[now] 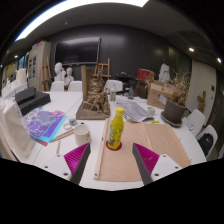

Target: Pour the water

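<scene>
Yellow bottle (116, 128) with green cap, tan board (150, 150), white table (70, 105), magenta pads (146, 157) on the tool (112, 162).

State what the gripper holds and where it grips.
Nothing is held. The gripper is open; the yellow bottle stands on the table just ahead of its fingers.

Jaws spread and level

I see my gripper (111, 160) held forward and roughly level, its jaws parted wide. The left finger's magenta pad (77, 160) and the right finger's magenta pad (146, 158) face each other across an open gap, pressing on nothing.
</scene>
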### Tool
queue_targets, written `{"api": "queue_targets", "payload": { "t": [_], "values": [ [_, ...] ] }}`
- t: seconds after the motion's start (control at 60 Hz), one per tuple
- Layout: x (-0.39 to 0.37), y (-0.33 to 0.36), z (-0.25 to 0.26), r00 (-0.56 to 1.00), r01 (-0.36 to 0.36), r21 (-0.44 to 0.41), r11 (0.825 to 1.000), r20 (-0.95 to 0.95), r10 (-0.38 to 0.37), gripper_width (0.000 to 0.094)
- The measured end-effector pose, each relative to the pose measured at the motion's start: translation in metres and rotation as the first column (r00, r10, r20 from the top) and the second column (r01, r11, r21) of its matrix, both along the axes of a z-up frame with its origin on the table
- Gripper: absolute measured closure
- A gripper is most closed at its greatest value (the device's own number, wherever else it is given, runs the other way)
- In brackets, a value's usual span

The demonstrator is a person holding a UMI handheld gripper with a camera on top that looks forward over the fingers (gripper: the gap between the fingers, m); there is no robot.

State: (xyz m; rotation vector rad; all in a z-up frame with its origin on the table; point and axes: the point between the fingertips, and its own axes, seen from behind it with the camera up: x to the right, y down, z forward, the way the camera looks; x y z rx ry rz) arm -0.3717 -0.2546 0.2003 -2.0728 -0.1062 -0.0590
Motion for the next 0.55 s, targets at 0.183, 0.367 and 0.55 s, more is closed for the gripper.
{"api": "queue_targets", "payload": {
  "t": [0.183, 0.367, 0.55],
  "values": [
    [-0.017, -0.064, 0.028, 0.999, 0.029, -0.013, 0.999, -0.013, -0.030, 0.0075],
    [-0.009, -0.089, 0.042, 0.997, 0.073, -0.009, 0.997, -0.011, -0.073, 0.0078],
    [0.001, -0.094, 0.044, 0.994, 0.112, -0.014, 0.994, -0.006, -0.112, 0.0075]
  ]
}}
